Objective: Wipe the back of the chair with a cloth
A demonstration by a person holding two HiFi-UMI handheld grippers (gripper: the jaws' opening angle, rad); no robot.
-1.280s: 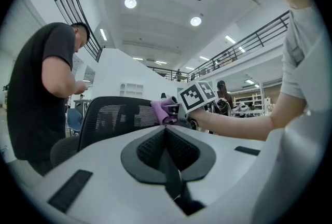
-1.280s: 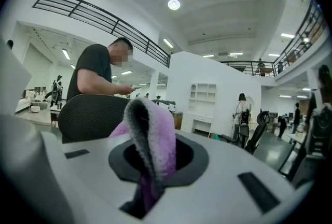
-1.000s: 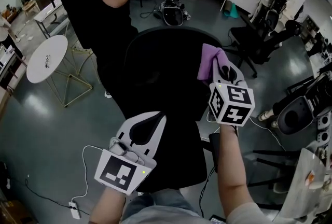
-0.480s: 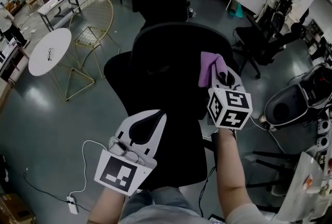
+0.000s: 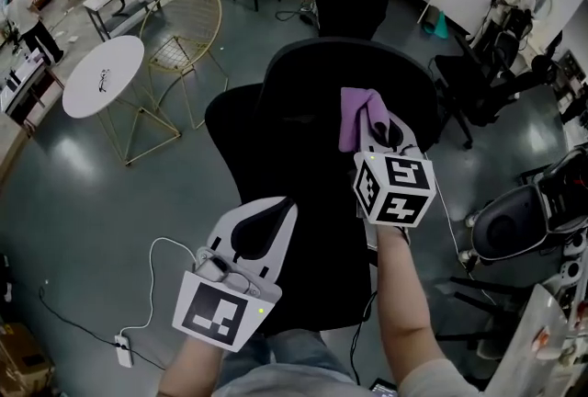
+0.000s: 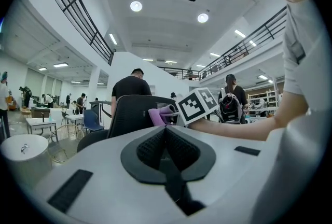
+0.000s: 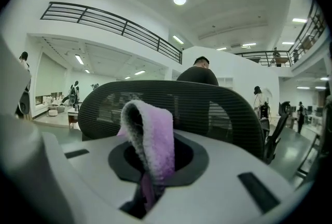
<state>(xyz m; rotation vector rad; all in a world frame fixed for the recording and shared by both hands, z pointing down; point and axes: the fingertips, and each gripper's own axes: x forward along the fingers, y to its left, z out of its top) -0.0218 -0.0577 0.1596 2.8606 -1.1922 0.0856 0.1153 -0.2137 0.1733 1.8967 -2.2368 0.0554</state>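
Purple cloth (image 7: 150,140) pinched before mesh chair back (image 7: 207,109)

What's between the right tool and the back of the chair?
The purple cloth, clamped in the right tool, stands up before the chair back; the right gripper view shows it.

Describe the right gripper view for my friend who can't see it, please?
The right gripper is shut on a fluffy purple cloth that stands up in a folded loop. Just behind it is the curved black mesh chair back, and a person in a black top stands beyond it in a bright hall.
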